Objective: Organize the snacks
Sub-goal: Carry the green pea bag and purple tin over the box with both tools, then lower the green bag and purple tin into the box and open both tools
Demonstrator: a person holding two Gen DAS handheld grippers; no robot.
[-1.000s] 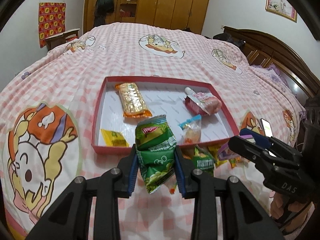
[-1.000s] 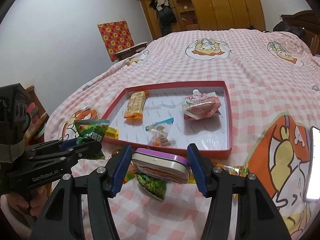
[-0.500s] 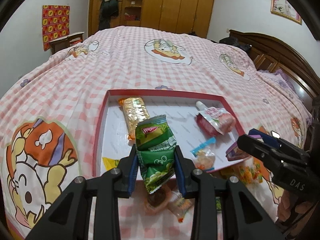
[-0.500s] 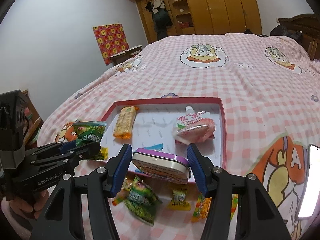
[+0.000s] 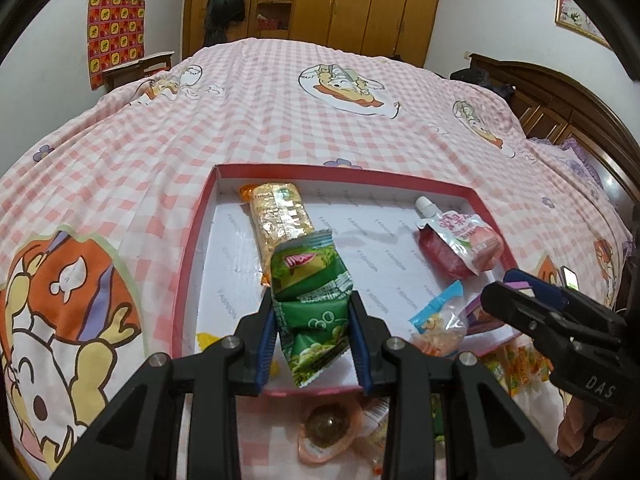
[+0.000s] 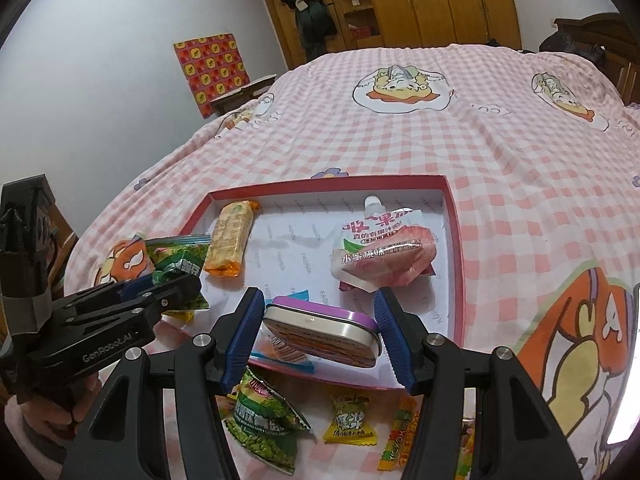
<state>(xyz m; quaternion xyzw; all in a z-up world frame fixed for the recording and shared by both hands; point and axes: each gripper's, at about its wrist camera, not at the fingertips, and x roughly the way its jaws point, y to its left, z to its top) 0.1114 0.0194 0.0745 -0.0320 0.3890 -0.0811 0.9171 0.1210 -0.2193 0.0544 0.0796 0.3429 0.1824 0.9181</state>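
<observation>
Clamping a green pea packet (image 5: 310, 312), left tongs (image 5: 312, 340) squeeze it across the middle between both blue pads, packet upright, top poking out toward 12 o'clock, bottom corner hanging below the pads. Right tongs (image 6: 318, 340) clamped on a purple-lidded tin (image 6: 322, 332), pads on its two short ends, tin lying flat and level between them. Both held items hang over the near edge of the red-rimmed box (image 5: 192, 264), left one at the box's near left part, right one at near centre-right.

Inside the box, from the left tongs: orange wafer bar (image 5: 280, 216) at 12 o'clock, just behind the packet top; clear candy bag with blue header (image 5: 438, 320) at 3 o'clock; pink jelly pouch with spout (image 5: 460, 246) at 2 o'clock; yellow candy at 9 o'clock, mostly hidden by the finger.

From the right tongs: jelly pouch at 1 o'clock, wafer bar at 11 o'clock. On the bed (image 6: 520, 160) outside the box at 6 o'clock: another green pea bag (image 6: 264, 424), yellow-green candy (image 6: 350, 420), striped orange candy (image 6: 394, 436). Round jelly cup (image 5: 326, 432) sits below the left tongs.
</observation>
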